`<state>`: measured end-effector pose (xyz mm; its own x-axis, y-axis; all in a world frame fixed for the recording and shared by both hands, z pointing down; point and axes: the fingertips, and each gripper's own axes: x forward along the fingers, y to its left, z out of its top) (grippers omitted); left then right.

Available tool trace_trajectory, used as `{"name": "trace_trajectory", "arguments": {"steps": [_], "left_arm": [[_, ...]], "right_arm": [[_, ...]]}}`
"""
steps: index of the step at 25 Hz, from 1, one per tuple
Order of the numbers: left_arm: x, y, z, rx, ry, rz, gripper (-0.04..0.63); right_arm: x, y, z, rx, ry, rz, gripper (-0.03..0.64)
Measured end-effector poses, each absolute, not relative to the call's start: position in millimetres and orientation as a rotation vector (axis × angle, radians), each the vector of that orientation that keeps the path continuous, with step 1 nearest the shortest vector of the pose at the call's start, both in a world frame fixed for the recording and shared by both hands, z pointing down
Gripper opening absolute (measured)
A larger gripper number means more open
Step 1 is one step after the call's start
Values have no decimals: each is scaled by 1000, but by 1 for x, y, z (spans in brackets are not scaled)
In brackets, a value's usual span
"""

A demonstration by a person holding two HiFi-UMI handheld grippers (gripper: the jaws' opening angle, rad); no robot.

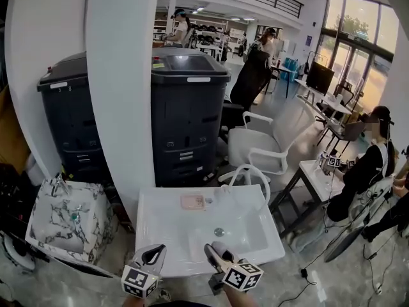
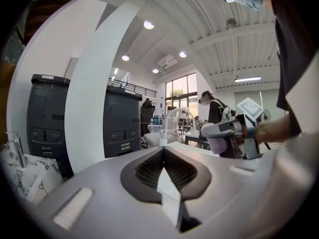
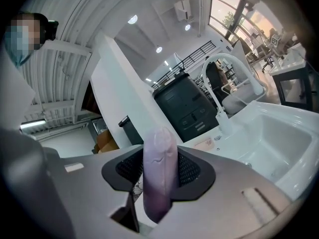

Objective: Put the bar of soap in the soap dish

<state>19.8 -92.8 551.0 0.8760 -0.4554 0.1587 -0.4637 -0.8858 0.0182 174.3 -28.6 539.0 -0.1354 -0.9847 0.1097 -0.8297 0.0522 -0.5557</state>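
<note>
Head view: a white sink (image 1: 156, 232) stands before a pillar, with both grippers low over its front edge. The left gripper (image 1: 153, 254) sits near the front left and the right gripper (image 1: 215, 252) just right of the middle – the two are near each other but apart, both pointing toward the back edge.

Right gripper view: the jaws are clamped on the soap (image 3: 159, 171), a pale lilac bar standing on end between the pads, its top rising clear of the jaw tips. It hangs over the front edge of the sink, touching nothing else.

Left gripper view: the jaws are closed tip to tip with nothing between them; the other gripper and its lilac bar show off to the right.

The dish (image 1: 192, 201) – pink, flat and empty – lies on the back edge of the sink, just left of the faucet (image 3: 218, 109) and well apart from the bar. A marbled basin (image 1: 67, 219) stands beside the sink's left edge.
</note>
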Motion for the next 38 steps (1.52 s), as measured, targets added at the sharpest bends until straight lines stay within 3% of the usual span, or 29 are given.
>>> {"name": "trace_trajectory", "arguments": {"steps": [20, 38], "left_arm": [[25, -170, 580, 3024, -461, 301, 52], [53, -191, 583, 2880, -774, 284, 52]], "right_arm": [[191, -119, 556, -2079, 1925, -644, 152], [254, -213, 589, -2104, 2294, -660, 152]]}}
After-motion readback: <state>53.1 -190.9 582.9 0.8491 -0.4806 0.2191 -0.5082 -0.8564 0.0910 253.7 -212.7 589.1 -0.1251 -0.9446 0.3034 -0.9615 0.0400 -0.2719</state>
